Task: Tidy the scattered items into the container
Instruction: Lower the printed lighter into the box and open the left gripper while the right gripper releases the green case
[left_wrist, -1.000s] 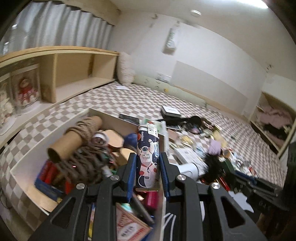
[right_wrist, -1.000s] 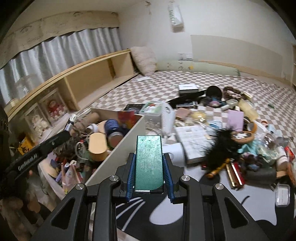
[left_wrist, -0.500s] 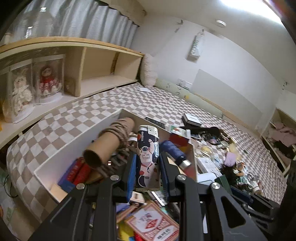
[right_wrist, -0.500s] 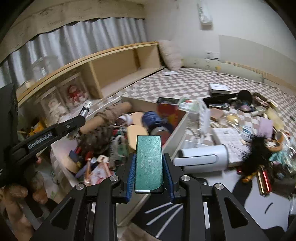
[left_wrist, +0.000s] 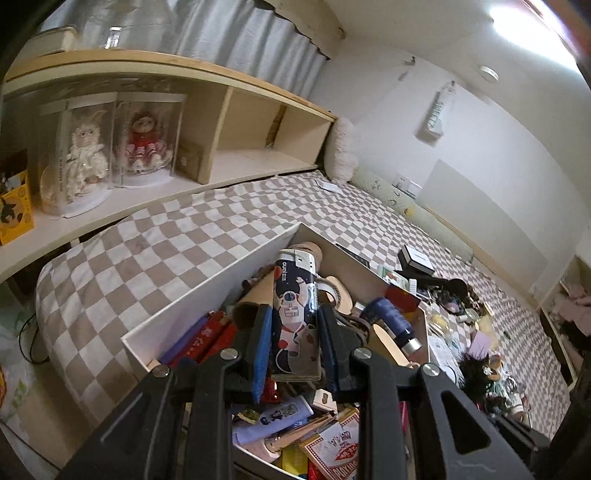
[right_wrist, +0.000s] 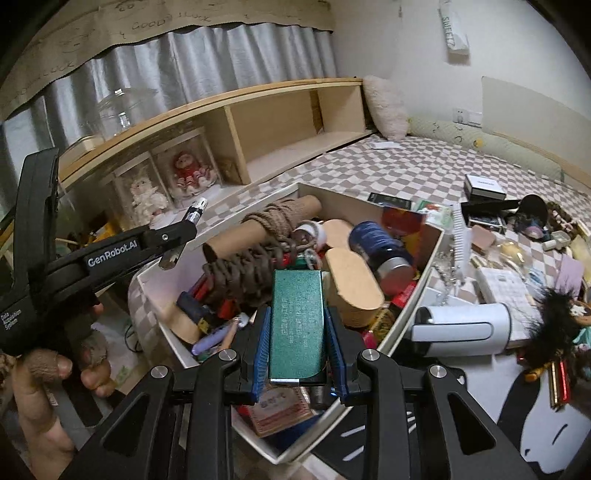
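White open-topped container box (right_wrist: 413, 306), crammed with a rope-wound cardboard tube (right_wrist: 258, 236): lying directly below and ahead of both sets of fingers. Your left gripper (left_wrist: 294, 354) is clamping an astronaut-printed cylindrical lighter (left_wrist: 295, 306), long axis running forward along the fingers, hanging over the box's near corner. Your right gripper (right_wrist: 297, 354) is pinching a flat green rectangular case (right_wrist: 297, 325), likewise lengthwise, above the box's near end. Underneath, a beige-and-white checkered bedspread (left_wrist: 166, 240) is carrying more clutter to the right of the fingers.

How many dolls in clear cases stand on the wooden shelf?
2. The white-dressed doll stands on the left and the red-dressed doll beside it on the right, on the lower shelf. Others may be hidden beyond the picture's edge.
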